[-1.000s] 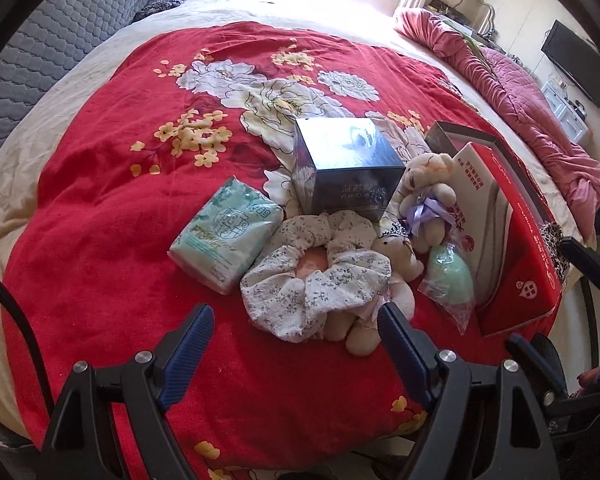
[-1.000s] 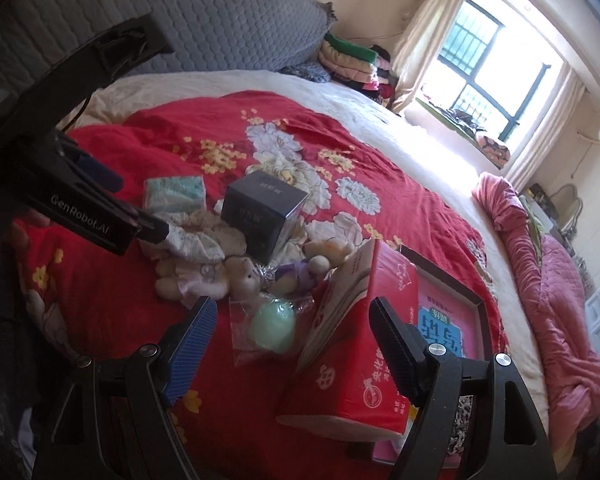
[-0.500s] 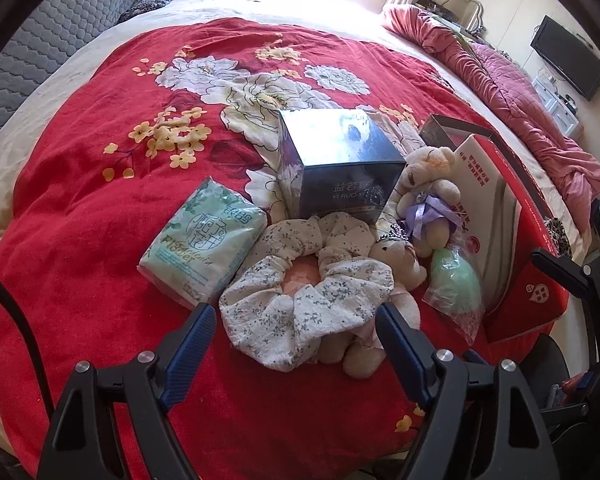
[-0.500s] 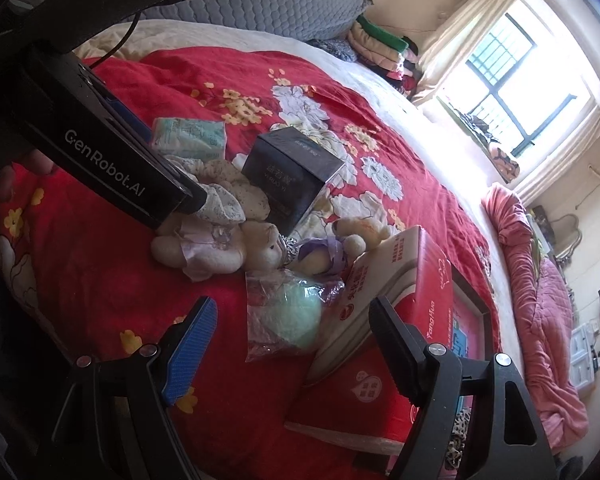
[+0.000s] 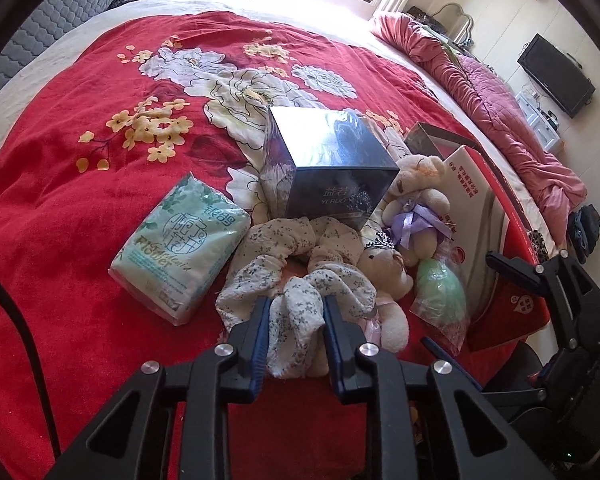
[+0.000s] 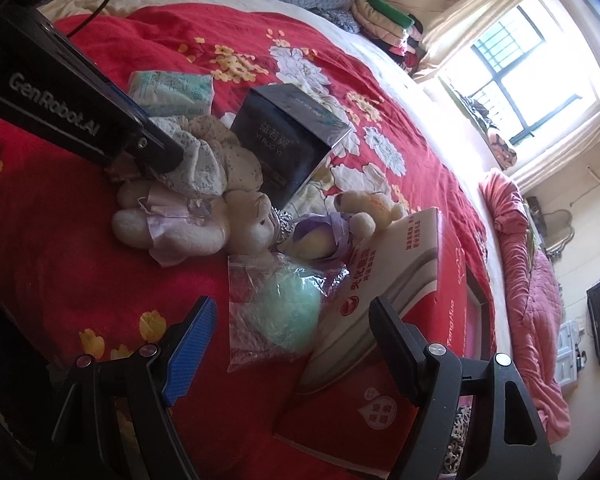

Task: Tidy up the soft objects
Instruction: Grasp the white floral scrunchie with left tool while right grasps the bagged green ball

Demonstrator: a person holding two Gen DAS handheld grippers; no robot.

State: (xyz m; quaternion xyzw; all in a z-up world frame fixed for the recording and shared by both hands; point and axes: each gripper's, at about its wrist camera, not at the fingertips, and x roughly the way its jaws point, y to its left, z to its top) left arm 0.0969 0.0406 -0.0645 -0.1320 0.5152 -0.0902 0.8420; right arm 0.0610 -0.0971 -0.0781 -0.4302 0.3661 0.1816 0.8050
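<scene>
Left hand-held gripper [image 5: 293, 312] pinches the floral scrunchie [image 5: 296, 276] on the bed [image 5: 60, 208]; right hand-held gripper [image 6: 292, 320] spread near the bagged green sponge [image 6: 288, 316].

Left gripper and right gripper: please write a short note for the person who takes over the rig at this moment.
Left gripper: jaws shut on the near edge of the floral scrunchie, which still lies on the red blanket.
Right gripper: jaws open, empty, above the bagged green puff.
Things: the scrunchie lies partly over the white teddy bear; the bear with the purple ribbon leans against the red carton; the tissue pack lies left of the scrunchie; the dark box stands behind it.
Done: scrunchie gripped, nothing sorted.
Left: lift the scrunchie, then sort the bears, puff and tissues.
</scene>
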